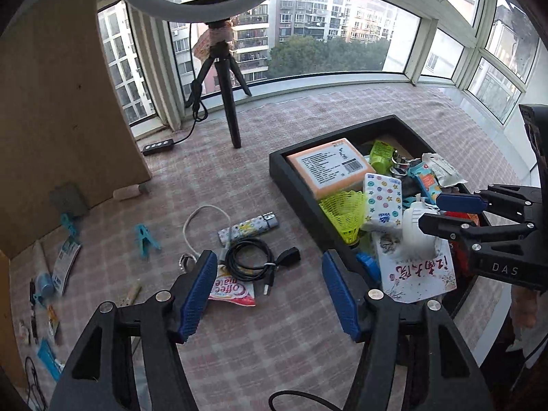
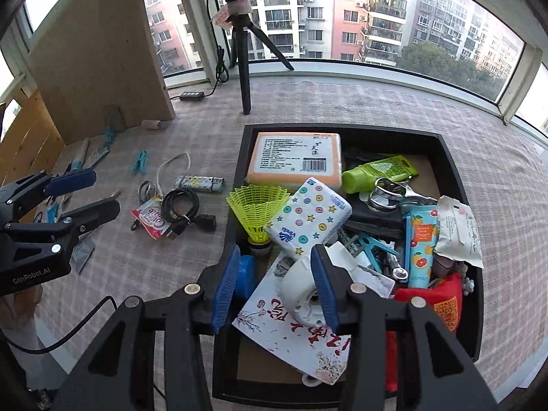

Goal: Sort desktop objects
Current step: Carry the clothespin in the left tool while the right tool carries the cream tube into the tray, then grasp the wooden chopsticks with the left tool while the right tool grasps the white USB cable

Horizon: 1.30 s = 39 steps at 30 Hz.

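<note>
Checked tablecloth [image 1: 274,325] by sunlit bay windows [image 1: 335,27], both tools [image 1: 267,294] [image 2: 274,284] wide open, empty, beside black tray [image 2: 236,178].

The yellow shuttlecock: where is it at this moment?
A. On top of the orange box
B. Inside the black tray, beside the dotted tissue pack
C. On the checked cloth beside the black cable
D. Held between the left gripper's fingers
B: the yellow shuttlecock lies inside the black tray, against the dotted tissue pack; neither gripper holds it.

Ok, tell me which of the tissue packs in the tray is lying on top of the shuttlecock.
The white Vinda tissue pack with coloured dots and stars: its edge overlaps the yellow shuttlecock. The orange pack lies flat behind, at the black tray back corner.
</note>
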Each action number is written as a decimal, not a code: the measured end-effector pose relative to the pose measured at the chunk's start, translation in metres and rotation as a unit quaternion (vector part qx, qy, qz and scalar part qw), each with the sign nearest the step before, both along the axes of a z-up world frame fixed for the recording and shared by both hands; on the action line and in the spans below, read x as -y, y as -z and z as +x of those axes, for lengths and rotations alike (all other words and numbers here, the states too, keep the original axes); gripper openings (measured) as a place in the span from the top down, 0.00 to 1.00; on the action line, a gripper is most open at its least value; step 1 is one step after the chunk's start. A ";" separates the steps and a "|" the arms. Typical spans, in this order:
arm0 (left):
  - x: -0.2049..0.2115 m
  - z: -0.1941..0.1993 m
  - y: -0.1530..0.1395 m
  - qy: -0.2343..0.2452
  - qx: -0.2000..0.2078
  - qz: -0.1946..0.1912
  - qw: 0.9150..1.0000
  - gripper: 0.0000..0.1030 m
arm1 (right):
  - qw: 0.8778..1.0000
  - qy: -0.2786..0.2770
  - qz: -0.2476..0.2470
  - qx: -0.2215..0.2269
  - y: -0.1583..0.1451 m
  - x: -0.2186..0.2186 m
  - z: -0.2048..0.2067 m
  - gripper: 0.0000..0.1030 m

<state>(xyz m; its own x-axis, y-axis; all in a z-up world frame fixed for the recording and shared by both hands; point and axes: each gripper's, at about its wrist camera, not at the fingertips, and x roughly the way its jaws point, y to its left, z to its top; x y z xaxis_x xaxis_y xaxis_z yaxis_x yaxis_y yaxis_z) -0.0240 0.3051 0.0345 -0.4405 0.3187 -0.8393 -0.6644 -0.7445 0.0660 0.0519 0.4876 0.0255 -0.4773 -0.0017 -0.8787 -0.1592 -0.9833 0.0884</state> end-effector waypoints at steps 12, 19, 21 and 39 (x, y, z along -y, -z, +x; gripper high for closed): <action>0.164 -0.044 0.018 -0.108 0.021 -0.034 0.993 0.47 | 0.998 -0.055 0.004 0.013 0.003 0.094 -0.020 0.59; 0.205 -0.060 0.035 -0.108 0.040 -0.048 0.992 0.49 | 0.998 -0.053 -0.005 0.036 0.010 0.124 -0.037 0.59; 0.210 -0.063 0.042 -0.101 0.045 -0.053 0.992 0.50 | 0.998 -0.044 -0.005 0.038 0.012 0.125 -0.045 0.59; 0.196 -0.106 0.098 -0.050 0.094 -0.110 0.988 0.58 | 0.995 -0.011 -0.016 0.100 0.067 0.113 -0.180 0.60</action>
<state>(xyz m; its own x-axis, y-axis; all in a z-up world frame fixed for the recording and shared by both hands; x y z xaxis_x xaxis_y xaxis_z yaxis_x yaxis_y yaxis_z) -0.1303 0.1089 -0.0637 -0.2903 0.0823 -0.9534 -0.6039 -0.7886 0.1158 -0.1279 0.3750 -0.0411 -0.2916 -0.0402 -0.9557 -0.1555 -0.9838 0.0888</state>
